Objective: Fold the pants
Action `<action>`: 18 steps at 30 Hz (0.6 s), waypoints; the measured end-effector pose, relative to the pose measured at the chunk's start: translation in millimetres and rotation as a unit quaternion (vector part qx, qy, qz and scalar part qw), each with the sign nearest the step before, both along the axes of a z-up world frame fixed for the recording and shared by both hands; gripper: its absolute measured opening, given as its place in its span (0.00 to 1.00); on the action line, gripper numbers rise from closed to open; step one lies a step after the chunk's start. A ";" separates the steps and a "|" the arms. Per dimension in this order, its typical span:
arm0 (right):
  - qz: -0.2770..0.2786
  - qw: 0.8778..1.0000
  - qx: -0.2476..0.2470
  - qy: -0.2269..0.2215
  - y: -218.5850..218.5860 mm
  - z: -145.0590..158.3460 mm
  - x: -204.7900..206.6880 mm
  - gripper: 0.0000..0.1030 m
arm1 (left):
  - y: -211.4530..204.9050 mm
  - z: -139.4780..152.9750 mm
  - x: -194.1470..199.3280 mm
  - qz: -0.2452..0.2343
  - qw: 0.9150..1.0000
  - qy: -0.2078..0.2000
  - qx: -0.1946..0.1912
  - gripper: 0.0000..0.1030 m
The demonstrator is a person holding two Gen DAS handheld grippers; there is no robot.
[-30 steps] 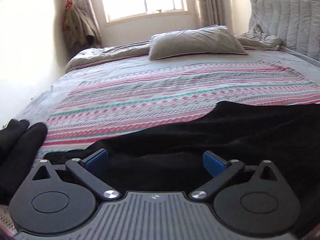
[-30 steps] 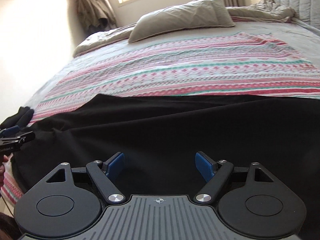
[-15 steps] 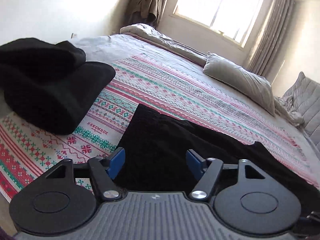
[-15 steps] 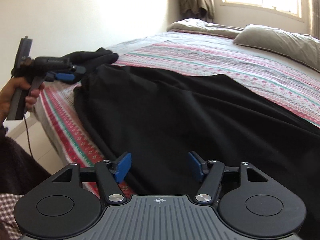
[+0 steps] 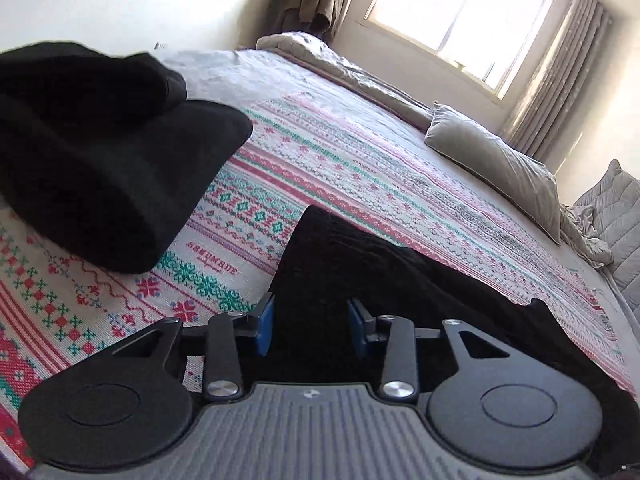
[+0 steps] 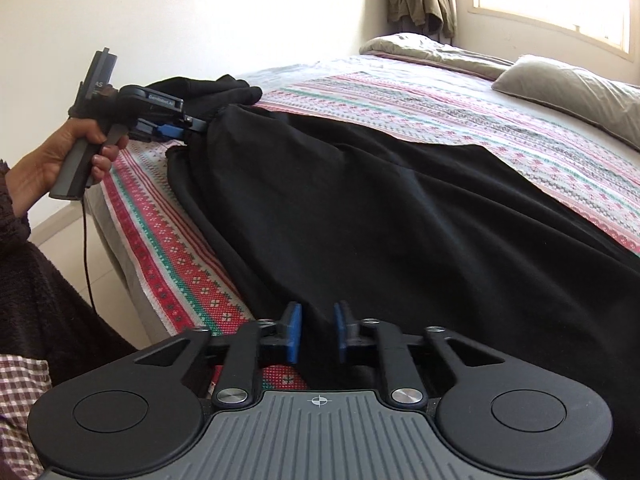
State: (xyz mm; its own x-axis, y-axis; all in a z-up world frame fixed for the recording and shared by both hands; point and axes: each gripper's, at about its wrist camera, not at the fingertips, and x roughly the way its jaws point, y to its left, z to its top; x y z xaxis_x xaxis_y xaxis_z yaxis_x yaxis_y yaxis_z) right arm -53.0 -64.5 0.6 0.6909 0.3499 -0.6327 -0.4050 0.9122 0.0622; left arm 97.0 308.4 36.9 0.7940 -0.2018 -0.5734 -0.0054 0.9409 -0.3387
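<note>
Black pants lie spread across the striped patterned bedspread. In the left wrist view one corner of the pants lies between the blue pads of my left gripper, whose jaws are closing and still stand apart. From the right wrist view that left gripper, held in a hand, sits at the far end of the pants' near edge. My right gripper is closing too, its pads nearly together with the pants' edge pinched between them by the bed's side.
A folded pile of black clothing sits on the bedspread just beyond the left gripper. A grey pillow and rumpled bedding lie at the far side under the window. The bed's edge drops to pale floor at left.
Both grippers swung and rolled to the pants' near edge by the bed's side. Their jaws, wide open a second ago, have narrowed around the black cloth, the right far more than the left.
</note>
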 end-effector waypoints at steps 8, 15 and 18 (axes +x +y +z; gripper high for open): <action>0.018 0.998 0.067 0.002 -19.5 20.8 -6.7 0.02 | -1.1 24.0 -19.3 0.024 0.998 -0.003 0.064 0.51; 0.044 0.995 0.054 0.076 -19.5 12.1 -0.7 0.12 | -33.6 13.0 -19.1 0.017 0.976 0.025 0.213 0.64; 0.019 0.996 0.074 0.046 -32.9 26.3 -1.5 0.42 | -44.6 33.0 -25.3 0.012 0.974 -0.038 0.224 0.90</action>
State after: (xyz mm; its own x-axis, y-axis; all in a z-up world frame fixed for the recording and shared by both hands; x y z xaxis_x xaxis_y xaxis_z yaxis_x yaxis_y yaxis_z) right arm -54.5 -97.4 26.9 0.6163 0.4688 -0.6327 -0.4259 0.8743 0.2329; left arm 71.7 263.8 69.8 0.8391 0.0749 -0.5388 -0.0207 0.9942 0.1059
